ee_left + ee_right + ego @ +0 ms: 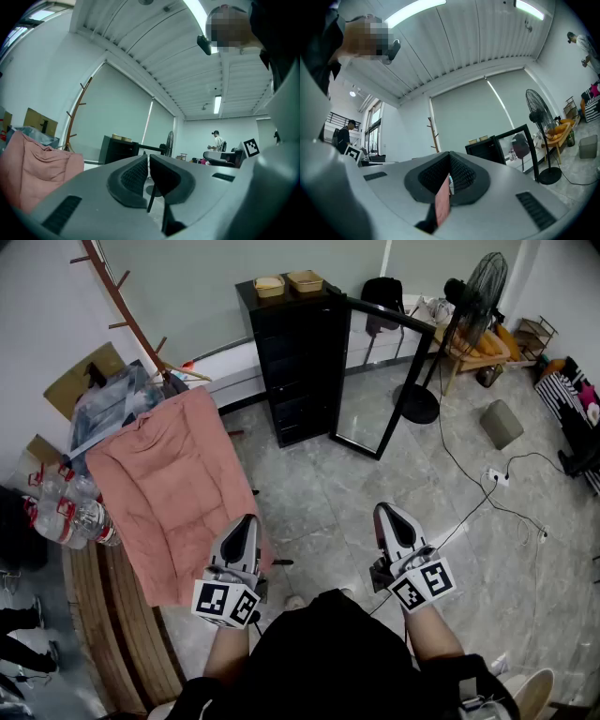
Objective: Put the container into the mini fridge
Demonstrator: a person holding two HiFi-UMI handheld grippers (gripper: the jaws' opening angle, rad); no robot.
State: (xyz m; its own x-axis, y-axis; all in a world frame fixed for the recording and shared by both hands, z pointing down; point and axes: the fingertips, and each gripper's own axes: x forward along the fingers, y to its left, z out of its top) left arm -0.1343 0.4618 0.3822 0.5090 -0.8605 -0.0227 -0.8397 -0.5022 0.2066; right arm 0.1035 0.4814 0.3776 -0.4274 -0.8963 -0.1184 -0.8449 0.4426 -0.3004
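Note:
Two small tan containers [269, 286] [306, 280] sit on top of a tall black cabinet [295, 362] against the far wall. I cannot tell whether that cabinet is the mini fridge. Both grippers are held close to the person's body and point level toward it, well short of it. My left gripper [247, 520] is shut with nothing between its jaws, and so is my right gripper [385, 511]. The left gripper view shows the shut jaws [148, 157] with the cabinet [115, 149] beyond them. The right gripper view shows shut jaws [449, 155] and the cabinet [485, 148].
A black-framed mirror [375, 381] leans beside the cabinet. A standing fan [469, 306] and floor cables [497, 479] lie to the right. A pink blanket [173, 484] covers something on the left, next to water bottles [66, 507] and a coat stand [122, 306]. Another person [217, 139] stands far off.

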